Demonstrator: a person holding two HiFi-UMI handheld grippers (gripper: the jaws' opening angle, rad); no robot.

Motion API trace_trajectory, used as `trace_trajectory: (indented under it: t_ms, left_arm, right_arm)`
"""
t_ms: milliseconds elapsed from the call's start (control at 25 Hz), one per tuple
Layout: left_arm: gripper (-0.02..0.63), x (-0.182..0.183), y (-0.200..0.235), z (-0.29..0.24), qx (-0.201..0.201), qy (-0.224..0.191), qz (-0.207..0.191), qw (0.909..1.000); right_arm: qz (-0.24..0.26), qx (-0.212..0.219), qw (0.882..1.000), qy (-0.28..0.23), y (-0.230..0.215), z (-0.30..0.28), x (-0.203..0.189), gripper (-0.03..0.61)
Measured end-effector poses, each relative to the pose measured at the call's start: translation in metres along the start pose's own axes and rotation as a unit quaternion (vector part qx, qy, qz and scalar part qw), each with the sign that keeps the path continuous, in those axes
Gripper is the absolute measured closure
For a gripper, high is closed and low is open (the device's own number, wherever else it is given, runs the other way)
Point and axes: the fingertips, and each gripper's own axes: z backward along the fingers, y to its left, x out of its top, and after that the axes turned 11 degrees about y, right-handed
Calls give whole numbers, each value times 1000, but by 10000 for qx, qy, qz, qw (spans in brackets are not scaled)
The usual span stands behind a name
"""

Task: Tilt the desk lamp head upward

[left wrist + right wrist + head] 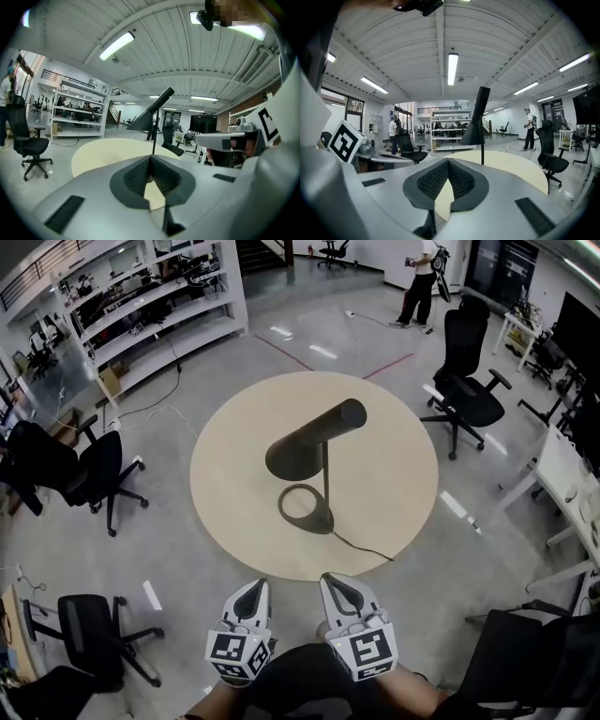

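A dark desk lamp [312, 444] stands mid-table on the round beige table [234, 437]. Its ring base [306, 507] lies toward me, with a thin upright stem. The head is a slanted tube, with its wide shade low at the left and its narrow end high at the right. My left gripper [249, 600] and right gripper [341, 594] hover side by side off the table's near edge, both shut and holding nothing, well short of the lamp. The left gripper view shows the lamp [151, 112] beyond the left gripper [151, 159]. The right gripper view shows the lamp [476, 123] beyond the right gripper [448, 161].
The lamp's cord [364, 547] runs over the table toward its near right edge. Black office chairs stand at the left [94, 474], near left [92, 634] and far right [464, 367]. White shelving [150, 306] is at the back left. A person [419, 282] stands far off.
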Motion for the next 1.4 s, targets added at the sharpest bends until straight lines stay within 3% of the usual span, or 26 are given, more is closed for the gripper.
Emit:
trace_trajectory:
  t_ms: [440,720,1000,1200,1400]
  left_arm:
    - [568,70,-3,-54,-39,-299,-266,9992]
    - [568,99,42,-95,-742,-69,284,9968]
    - [560,135,90,-127,-2034,143,1040,9735]
    - [533,150,121,-139,-2228,67,1317,9659]
    - [504,152,146,-153,-2444,109,1729,9541]
  right_arm:
    - [444,394,9963,-624,-46,-19,69,565]
    - [339,262,9935,-1058,-65,-21,152,564]
    - [836,-229,9895,-1154,-77,-29,239,563]
    - [942,-662,9872,-1106,-95,-48,276,562]
    - [848,-792,9879,-1025,-107,-64,299,561]
